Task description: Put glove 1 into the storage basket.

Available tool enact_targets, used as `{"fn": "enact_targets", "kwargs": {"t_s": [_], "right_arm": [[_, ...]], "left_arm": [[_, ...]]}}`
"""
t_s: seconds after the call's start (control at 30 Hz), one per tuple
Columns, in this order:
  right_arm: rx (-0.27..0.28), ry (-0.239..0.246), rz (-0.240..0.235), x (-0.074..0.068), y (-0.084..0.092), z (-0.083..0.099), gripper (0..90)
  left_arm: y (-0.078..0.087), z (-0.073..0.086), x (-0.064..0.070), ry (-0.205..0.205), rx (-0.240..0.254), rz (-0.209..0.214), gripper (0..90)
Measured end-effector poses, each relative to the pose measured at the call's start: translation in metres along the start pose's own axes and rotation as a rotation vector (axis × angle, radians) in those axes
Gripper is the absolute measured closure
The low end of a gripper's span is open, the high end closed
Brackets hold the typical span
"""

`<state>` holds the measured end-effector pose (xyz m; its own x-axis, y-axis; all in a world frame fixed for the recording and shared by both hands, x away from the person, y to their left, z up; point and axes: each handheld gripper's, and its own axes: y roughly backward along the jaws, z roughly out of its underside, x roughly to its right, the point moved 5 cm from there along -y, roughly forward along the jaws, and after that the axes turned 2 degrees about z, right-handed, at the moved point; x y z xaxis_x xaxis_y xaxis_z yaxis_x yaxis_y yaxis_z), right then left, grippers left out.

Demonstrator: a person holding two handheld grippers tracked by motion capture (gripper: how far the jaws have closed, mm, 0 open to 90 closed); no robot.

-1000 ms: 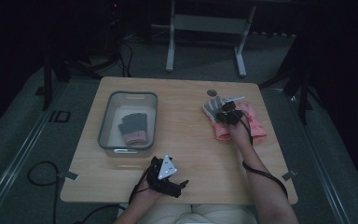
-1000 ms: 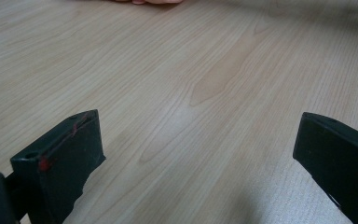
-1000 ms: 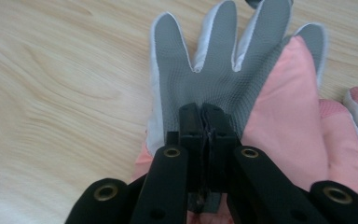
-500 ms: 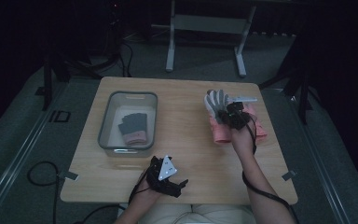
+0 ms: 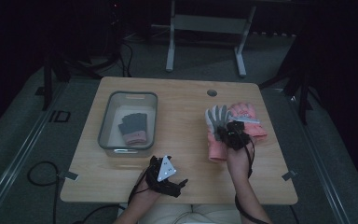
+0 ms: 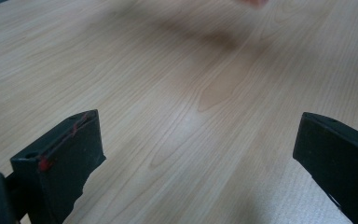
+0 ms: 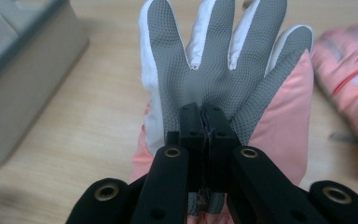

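My right gripper (image 5: 226,129) is shut on the grey palm of a pink and white glove (image 5: 216,120), held up over the right half of the table (image 5: 182,107). In the right gripper view the jaws (image 7: 208,116) are pressed together on the glove (image 7: 223,56), whose fingers point away. A second pink glove (image 5: 248,115) lies just to its right. My left gripper (image 5: 179,183) rests near the front edge, and in the left gripper view it (image 6: 200,154) stands open over bare wood.
A clear bin (image 5: 128,95) stands at the left of the table with a dark glove (image 5: 133,127) with a pink cuff inside. The bin's wall (image 7: 23,70) is left of the held glove. A cable hole (image 5: 211,92) is near the back edge.
My right gripper has drawn back toward the person and risen, carrying the grey-palmed glove off the other pink glove. The left gripper has stayed where it was.
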<state>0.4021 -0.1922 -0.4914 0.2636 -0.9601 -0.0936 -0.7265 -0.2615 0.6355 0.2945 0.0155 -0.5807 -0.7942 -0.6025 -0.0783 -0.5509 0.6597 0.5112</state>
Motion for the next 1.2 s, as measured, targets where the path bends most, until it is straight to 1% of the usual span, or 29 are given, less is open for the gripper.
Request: {"fn": "enact_targets", "kwargs": {"t_s": [0.07, 0.1, 0.17, 0.2, 0.27, 0.3, 0.4, 0.5, 0.6, 0.7, 0.8, 0.93, 1.0, 1.07, 1.1, 1.17, 1.2], "right_arm": [[-0.022, -0.004, 0.008, -0.003, -0.009, 0.009, 87.8], [-0.037, -0.001, 0.011, -0.005, -0.015, 0.014, 87.8], [-0.064, -0.008, 0.006, -0.009, -0.027, 0.023, 87.7], [-0.079, -0.001, 0.004, -0.011, -0.033, 0.026, 87.7], [-0.100, -0.011, -0.009, -0.018, -0.043, 0.030, 87.8], [-0.105, 0.001, -0.006, -0.021, -0.048, 0.031, 87.7], [-0.127, 0.009, -0.013, -0.026, -0.060, 0.035, 87.5], [-0.161, -0.001, -0.032, -0.028, -0.069, 0.041, 86.6], [-0.158, 0.005, -0.032, -0.028, -0.073, 0.042, 86.1], [-0.150, 0.012, -0.031, -0.026, -0.079, 0.041, 85.6], [-0.141, 0.064, -0.022, -0.027, -0.085, 0.038, 84.5], [-0.145, 0.078, -0.044, -0.026, -0.091, 0.034, 82.7], [-0.152, 0.108, -0.051, -0.026, -0.092, 0.032, 79.4], [-0.152, 0.118, -0.055, -0.026, -0.089, 0.030, 75.1], [-0.139, 0.126, -0.056, -0.027, -0.084, 0.027, 69.8], [-0.112, 0.139, -0.066, -0.027, -0.076, 0.022, 64.5], [-0.087, 0.162, -0.082, -0.026, -0.070, 0.018, 61.8]], "left_arm": [[0.000, 0.000, 0.001, -0.005, 0.007, -0.003, 1.1], [0.000, 0.001, 0.001, -0.007, 0.003, -0.002, 1.1], [0.000, 0.001, 0.002, -0.009, -0.004, -0.009, 1.1], [0.000, 0.002, 0.002, -0.002, -0.005, -0.004, 1.1], [0.000, 0.002, 0.001, 0.009, -0.006, 0.003, 1.1], [-0.001, 0.003, 0.001, 0.011, -0.006, 0.004, 1.1], [0.000, 0.003, 0.002, 0.001, -0.008, 0.004, 1.1], [0.000, 0.003, 0.001, 0.001, -0.008, 0.005, 1.1], [-0.001, 0.004, 0.001, 0.010, -0.010, 0.009, 1.1], [0.000, 0.004, 0.001, 0.009, -0.009, 0.010, 1.1], [-0.001, 0.005, 0.001, 0.008, -0.013, 0.010, 1.1], [-0.002, 0.005, 0.001, 0.000, -0.017, 0.006, 1.1], [-0.001, 0.005, 0.001, -0.002, -0.008, 0.001, 1.1], [-0.001, 0.005, 0.000, -0.003, -0.001, -0.005, 1.1], [-0.001, 0.005, 0.000, 0.000, -0.002, 0.003, 1.1], [-0.002, 0.007, 0.000, -0.008, -0.020, -0.004, 1.1], [-0.003, 0.007, 0.000, -0.004, -0.020, 0.001, 1.1]]}}
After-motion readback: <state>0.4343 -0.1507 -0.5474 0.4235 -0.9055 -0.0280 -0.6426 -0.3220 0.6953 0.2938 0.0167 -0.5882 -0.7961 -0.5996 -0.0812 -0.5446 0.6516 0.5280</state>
